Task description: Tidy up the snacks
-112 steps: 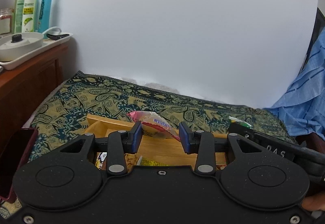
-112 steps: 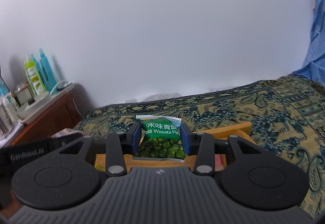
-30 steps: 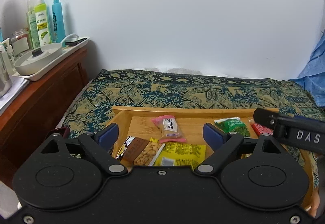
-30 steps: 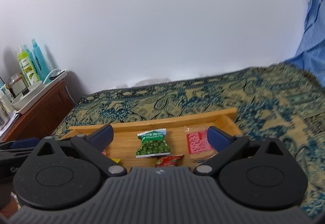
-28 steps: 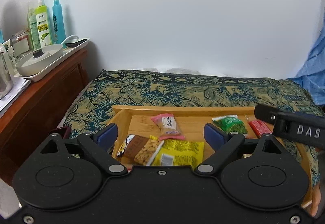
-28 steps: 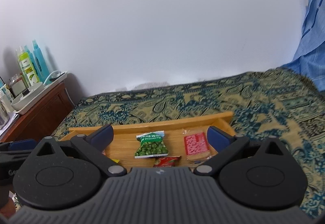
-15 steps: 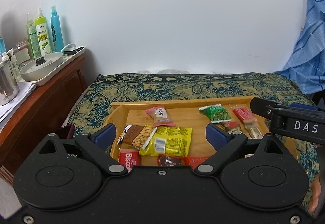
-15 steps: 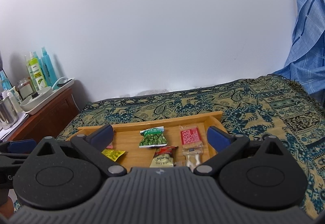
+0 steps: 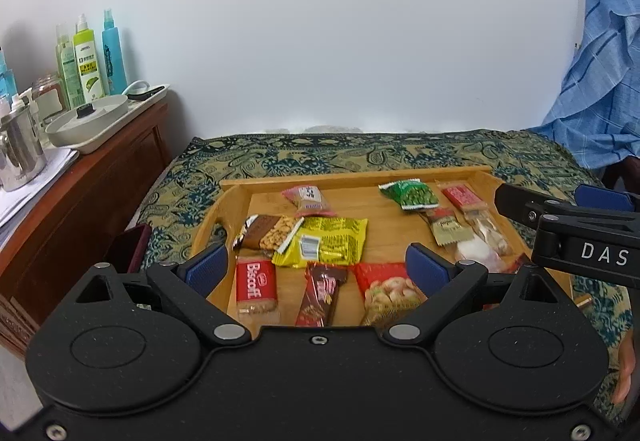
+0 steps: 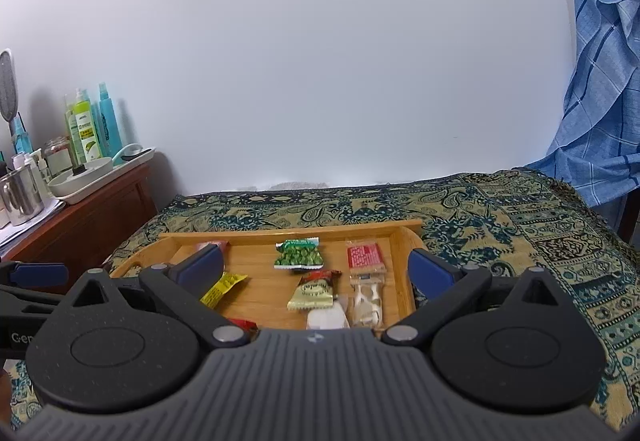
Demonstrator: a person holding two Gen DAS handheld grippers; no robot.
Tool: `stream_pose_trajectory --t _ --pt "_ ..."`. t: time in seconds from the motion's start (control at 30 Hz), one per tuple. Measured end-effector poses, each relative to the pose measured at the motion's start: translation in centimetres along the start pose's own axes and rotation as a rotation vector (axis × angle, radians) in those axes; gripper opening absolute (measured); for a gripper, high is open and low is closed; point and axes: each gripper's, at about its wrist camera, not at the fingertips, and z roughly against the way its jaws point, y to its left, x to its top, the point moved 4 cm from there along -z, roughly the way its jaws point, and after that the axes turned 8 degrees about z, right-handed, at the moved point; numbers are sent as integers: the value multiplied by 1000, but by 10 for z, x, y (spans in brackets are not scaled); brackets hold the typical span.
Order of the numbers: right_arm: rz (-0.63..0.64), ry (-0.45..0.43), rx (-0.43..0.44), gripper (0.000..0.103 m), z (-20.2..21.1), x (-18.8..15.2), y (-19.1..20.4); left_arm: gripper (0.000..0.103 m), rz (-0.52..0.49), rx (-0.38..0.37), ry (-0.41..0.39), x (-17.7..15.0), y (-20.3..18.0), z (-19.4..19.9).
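Left wrist view: left gripper (image 9: 316, 267) spread wide, nothing between the blue pads (image 9: 208, 265), hovering over the near edge of the wooden tray (image 9: 352, 176). Snacks all inside the tray: pink packet (image 9: 307, 199) and green wasabi-pea packet (image 9: 410, 195) toward the far rim, peanut bar (image 9: 267, 233) half under the yellow packet (image 9: 328, 241), Biscoff pack (image 9: 255, 283), brown bar (image 9: 322, 295) and red nut packet (image 9: 390, 291) along the near edge. Right gripper's finger (image 9: 560, 217) crossing in from the right, above the tray's right end. Risk: both tools crowded over one tray, likely to clash if both reach inward. Overlapped yellow packet and peanut bar easy to pinch together by mistake.

Right wrist view: right gripper (image 10: 316, 267) also released, empty, over the tray's near right part. Pea packet (image 10: 299, 253), red-topped clear packet (image 10: 365, 259), gold-and-red packet (image 10: 314, 291) and a white packet (image 10: 326, 317) lying close together below. Risk: thin, slick wrappers lying flat, so pads may slide over them or shove a neighbour. Clear packet just beside the right wall, little room for a pad there. Patterned cloth (image 10: 520, 225) soft underneath, so a hard press could tip or shift the tray.
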Motion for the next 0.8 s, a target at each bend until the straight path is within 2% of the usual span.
stream_pose_trajectory --t 0.4,0.8 --pt "68 -29 -28 103 23 -15 10 96 27 -6 30 -25 6 15" --pt "78 -11 -40 103 40 -35 14 96 35 0 53 -49 11 22"
